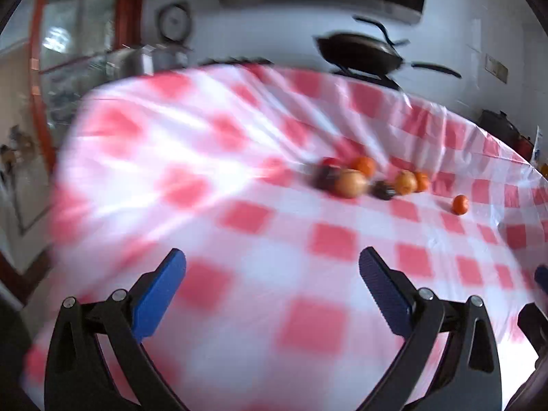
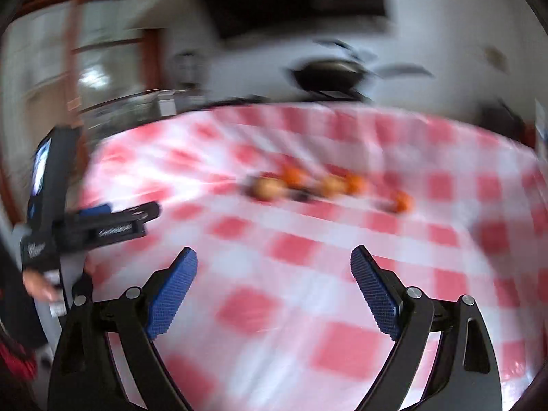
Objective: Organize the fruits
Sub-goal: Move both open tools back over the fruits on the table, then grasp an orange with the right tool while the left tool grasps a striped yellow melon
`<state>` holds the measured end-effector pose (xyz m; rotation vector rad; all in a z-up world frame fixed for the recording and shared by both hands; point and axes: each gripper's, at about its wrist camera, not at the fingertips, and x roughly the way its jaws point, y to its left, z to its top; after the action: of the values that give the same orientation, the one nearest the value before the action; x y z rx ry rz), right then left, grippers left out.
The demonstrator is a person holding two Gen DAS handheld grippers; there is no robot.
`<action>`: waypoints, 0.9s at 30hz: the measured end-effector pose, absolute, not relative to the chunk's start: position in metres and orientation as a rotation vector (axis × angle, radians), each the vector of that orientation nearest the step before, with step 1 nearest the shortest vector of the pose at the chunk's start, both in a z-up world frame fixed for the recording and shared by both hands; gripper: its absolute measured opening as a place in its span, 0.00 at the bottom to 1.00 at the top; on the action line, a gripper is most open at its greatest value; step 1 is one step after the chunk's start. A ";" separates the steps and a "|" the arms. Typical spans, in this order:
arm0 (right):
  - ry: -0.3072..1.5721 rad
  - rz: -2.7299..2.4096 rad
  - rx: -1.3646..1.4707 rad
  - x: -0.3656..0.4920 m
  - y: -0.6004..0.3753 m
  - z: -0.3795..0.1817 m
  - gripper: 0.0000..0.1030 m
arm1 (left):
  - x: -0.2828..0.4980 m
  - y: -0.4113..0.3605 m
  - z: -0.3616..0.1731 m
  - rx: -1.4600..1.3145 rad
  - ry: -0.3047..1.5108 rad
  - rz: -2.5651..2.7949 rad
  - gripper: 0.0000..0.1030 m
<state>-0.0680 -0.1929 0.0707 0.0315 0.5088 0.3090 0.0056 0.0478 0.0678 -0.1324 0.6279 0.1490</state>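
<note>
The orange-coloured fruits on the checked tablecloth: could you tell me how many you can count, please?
4. One sits behind the tan fruit, two touch further right, and one lies alone, rightmost. Blur and the dark fruits may hide more.

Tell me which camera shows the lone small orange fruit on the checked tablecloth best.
The left wrist view: the lone small orange fruit is fairly sharp there, apart from the fruit cluster. The right wrist view shows it only as a motion-blurred orange smear.
</note>
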 end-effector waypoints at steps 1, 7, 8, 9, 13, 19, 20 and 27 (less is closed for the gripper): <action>0.532 0.268 0.065 -0.050 -0.206 0.064 0.86 | 0.026 0.038 0.063 -0.153 0.638 0.134 0.98; 0.586 0.096 0.326 0.011 -0.302 0.027 0.86 | 0.109 -0.022 0.041 -0.225 0.677 0.084 0.98; 0.594 0.088 0.340 0.012 -0.307 0.020 0.86 | 0.112 -0.025 0.042 -0.239 0.680 0.081 0.98; 0.609 0.081 0.348 0.017 -0.311 0.015 0.86 | 0.124 -0.029 0.038 -0.259 0.684 0.080 0.98; 0.641 0.067 0.347 0.034 -0.310 0.013 0.86 | 0.144 -0.028 0.031 -0.328 0.688 0.078 0.98; 0.736 -0.005 0.343 0.107 -0.311 0.013 0.86 | 0.133 -0.001 0.033 -0.427 0.645 0.006 0.98; 0.771 -0.033 0.341 0.125 -0.311 0.009 0.86 | 0.134 0.002 0.032 -0.448 0.656 -0.001 0.98; 0.848 -0.116 0.135 0.208 -0.288 0.005 0.82 | 0.139 0.033 0.018 -0.613 0.692 0.034 0.98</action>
<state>0.2084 -0.2881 0.0045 0.1350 0.8481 -0.1165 0.1395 0.0326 0.0178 -0.6125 0.6923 0.0340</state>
